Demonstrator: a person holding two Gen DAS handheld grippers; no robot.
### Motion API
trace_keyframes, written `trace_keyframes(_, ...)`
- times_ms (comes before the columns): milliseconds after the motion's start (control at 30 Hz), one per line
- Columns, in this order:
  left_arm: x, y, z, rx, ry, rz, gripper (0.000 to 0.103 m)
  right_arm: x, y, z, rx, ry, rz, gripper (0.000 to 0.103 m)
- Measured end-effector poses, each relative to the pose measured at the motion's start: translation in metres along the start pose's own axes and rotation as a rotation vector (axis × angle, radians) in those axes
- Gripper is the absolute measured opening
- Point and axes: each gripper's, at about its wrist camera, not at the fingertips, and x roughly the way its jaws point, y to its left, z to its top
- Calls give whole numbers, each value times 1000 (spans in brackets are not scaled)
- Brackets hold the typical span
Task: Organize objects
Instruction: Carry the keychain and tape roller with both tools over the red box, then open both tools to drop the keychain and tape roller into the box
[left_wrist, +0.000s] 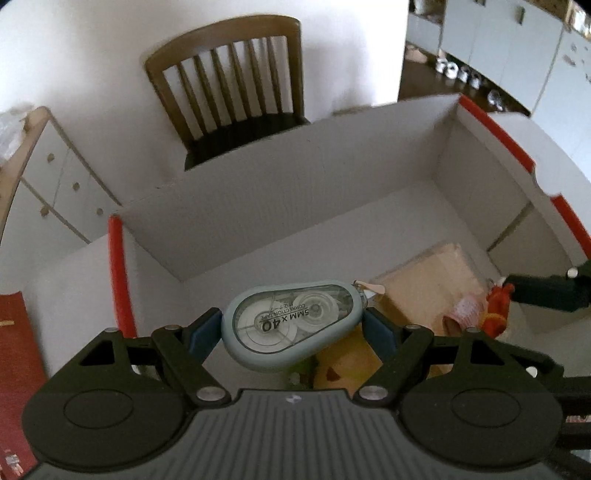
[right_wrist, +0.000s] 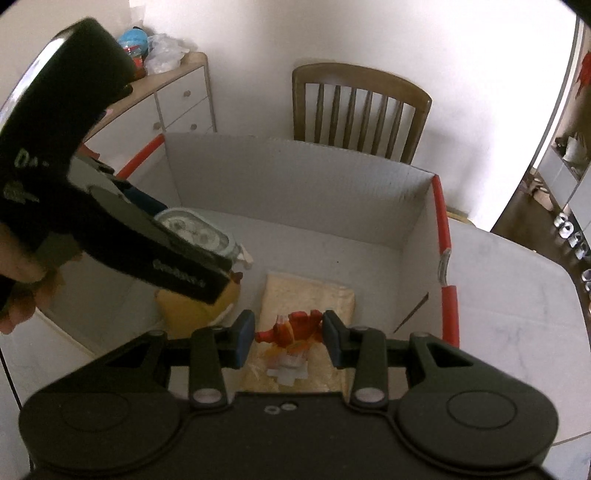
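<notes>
My left gripper (left_wrist: 291, 326) is shut on a grey-blue correction tape dispenser (left_wrist: 291, 325) and holds it above the open white cardboard box (left_wrist: 295, 192). The dispenser also shows in the right wrist view (right_wrist: 195, 229). My right gripper (right_wrist: 290, 334) is shut on a small red toy figure (right_wrist: 299, 326) with a white base, held inside the box above a beige packet (right_wrist: 310, 295). The toy also shows in the left wrist view (left_wrist: 496, 308). A yellow plush toy (right_wrist: 192, 310) lies on the box floor under the left gripper.
The box has red-taped edges (right_wrist: 443, 236) and stands on a white table (right_wrist: 517, 280). A wooden chair (left_wrist: 229, 85) stands behind the table. A white drawer cabinet (right_wrist: 181, 103) with clutter on top is at the back left. A red book (left_wrist: 14, 354) lies left of the box.
</notes>
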Motion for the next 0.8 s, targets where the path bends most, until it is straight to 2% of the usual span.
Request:
trace_keyframes(167, 6, -6, -2, 21, 22, -6, 82, -5, 1, 0, 11, 0, 7, 42)
trace_keyframes(267, 5, -5, -4, 5, 22, -25, 82, -9, 2, -1, 11, -1, 12, 51)
trace_keyframes(333, 4, -5, -6, 9, 12, -22, 82, -13, 3, -3, 10, -14, 2, 63)
trace_keyframes(800, -39, 6, -21, -47, -96, -36, 82, -53, -7, -7, 41, -90, 8, 63)
